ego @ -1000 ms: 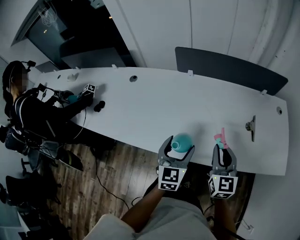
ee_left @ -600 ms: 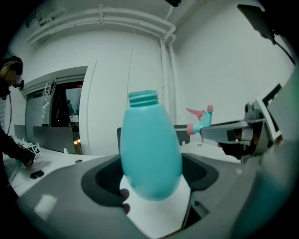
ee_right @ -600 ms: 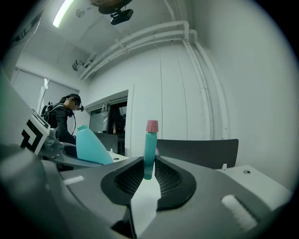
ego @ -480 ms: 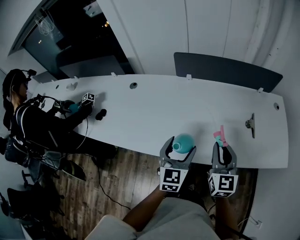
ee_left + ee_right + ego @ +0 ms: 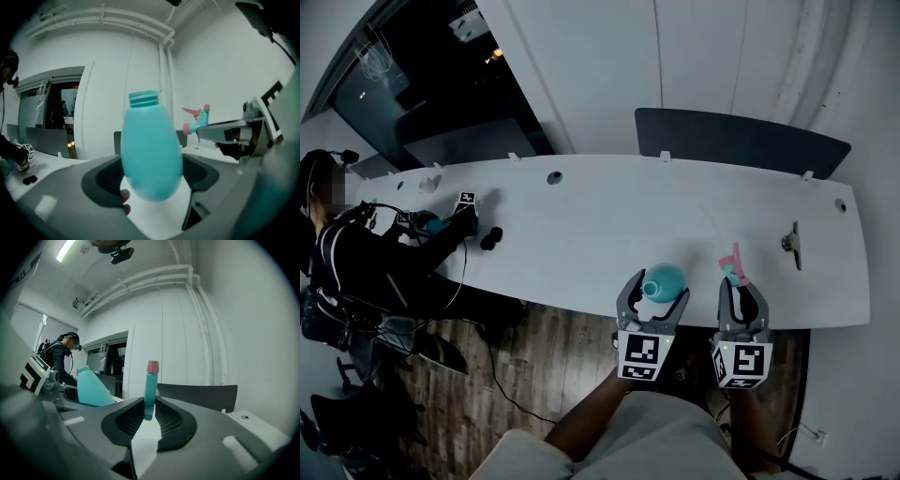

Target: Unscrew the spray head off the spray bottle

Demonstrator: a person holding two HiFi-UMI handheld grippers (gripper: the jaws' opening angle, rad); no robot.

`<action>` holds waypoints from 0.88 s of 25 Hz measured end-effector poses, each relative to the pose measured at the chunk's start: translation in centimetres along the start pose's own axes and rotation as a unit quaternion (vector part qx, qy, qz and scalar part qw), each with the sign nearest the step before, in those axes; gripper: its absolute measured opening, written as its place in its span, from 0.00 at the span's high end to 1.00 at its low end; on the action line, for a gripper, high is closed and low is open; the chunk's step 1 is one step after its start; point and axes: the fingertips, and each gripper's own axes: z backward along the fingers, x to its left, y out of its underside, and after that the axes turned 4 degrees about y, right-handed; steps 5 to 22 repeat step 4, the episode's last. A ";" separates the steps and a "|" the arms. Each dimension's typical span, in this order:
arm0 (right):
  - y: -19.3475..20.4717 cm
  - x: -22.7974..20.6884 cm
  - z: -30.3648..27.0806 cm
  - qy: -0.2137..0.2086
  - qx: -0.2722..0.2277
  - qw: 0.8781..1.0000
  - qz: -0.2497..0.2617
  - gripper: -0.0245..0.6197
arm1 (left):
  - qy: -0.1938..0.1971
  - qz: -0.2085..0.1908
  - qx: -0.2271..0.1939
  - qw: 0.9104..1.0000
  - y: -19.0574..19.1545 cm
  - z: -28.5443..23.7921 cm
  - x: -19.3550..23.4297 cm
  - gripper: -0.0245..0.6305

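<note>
Spray head (image 5: 732, 268) sits clamped in right gripper (image 5: 740, 289), bottle (image 5: 664, 280) in left gripper (image 5: 655, 292).

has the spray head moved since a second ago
Cannot tell: the view itself shifted, and the spray head keeps roughly its offset from the metal clamp.

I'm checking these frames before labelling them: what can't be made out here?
Bottle contents: opaque wall, all views.
Spray head trigger: right gripper view, mostly behind the head's own stem.
Dark object on the table: head view, too small to name.
Metal piece near the table's right end: head view, too small to name.
Teal thing held by the other person: head view, too small to name.
</note>
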 end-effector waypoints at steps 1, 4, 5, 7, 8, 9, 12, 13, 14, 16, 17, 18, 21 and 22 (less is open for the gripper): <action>0.0 0.1 -0.1 0.000 -0.001 1.000 0.001 0.85 | -0.001 -0.001 0.000 1.000 0.0 -0.1 0.1 0.39; -0.1 0.3 -0.5 -0.002 -0.003 1.000 0.002 0.85 | -0.003 -0.002 -0.002 1.000 0.0 -0.2 0.4 0.39; -0.1 0.3 -0.5 -0.002 -0.003 1.000 0.002 0.85 | -0.003 -0.002 -0.002 1.000 0.0 -0.2 0.4 0.39; -0.1 0.3 -0.5 -0.002 -0.003 1.000 0.002 0.85 | -0.003 -0.002 -0.002 1.000 0.0 -0.2 0.4 0.39; -0.1 0.3 -0.5 -0.002 -0.003 1.000 0.002 0.85 | -0.003 -0.002 -0.002 1.000 0.0 -0.2 0.4 0.39; -0.1 0.3 -0.5 -0.002 -0.003 1.000 0.002 0.85 | -0.003 -0.002 -0.002 1.000 0.0 -0.2 0.4 0.39; -0.1 0.3 -0.5 -0.002 -0.003 1.000 0.002 0.85 | -0.003 -0.002 -0.002 1.000 0.0 -0.2 0.4 0.39; -0.1 0.3 -0.5 -0.002 -0.003 1.000 0.002 0.85 | -0.003 -0.002 -0.002 1.000 0.0 -0.2 0.4 0.39; -0.1 0.3 -0.5 -0.002 -0.003 1.000 0.002 0.85 | -0.003 -0.002 -0.002 1.000 0.0 -0.2 0.4 0.39; -0.1 0.3 -0.5 -0.002 -0.003 1.000 0.002 0.85 | -0.003 -0.002 -0.002 1.000 0.0 -0.2 0.4 0.39; -0.1 0.3 -0.5 -0.002 -0.003 1.000 0.002 0.85 | -0.003 -0.002 -0.002 1.000 0.0 -0.2 0.4 0.39; -0.1 0.3 -0.5 -0.002 -0.003 1.000 0.002 0.85 | -0.003 -0.002 -0.002 1.000 0.0 -0.2 0.4 0.39; -0.1 0.3 -0.5 -0.002 -0.003 1.000 0.002 0.85 | -0.003 -0.002 -0.002 1.000 0.0 -0.2 0.4 0.39; -0.1 0.3 -0.5 -0.002 -0.003 1.000 0.002 0.85 | -0.003 -0.002 -0.002 1.000 0.0 -0.2 0.4 0.39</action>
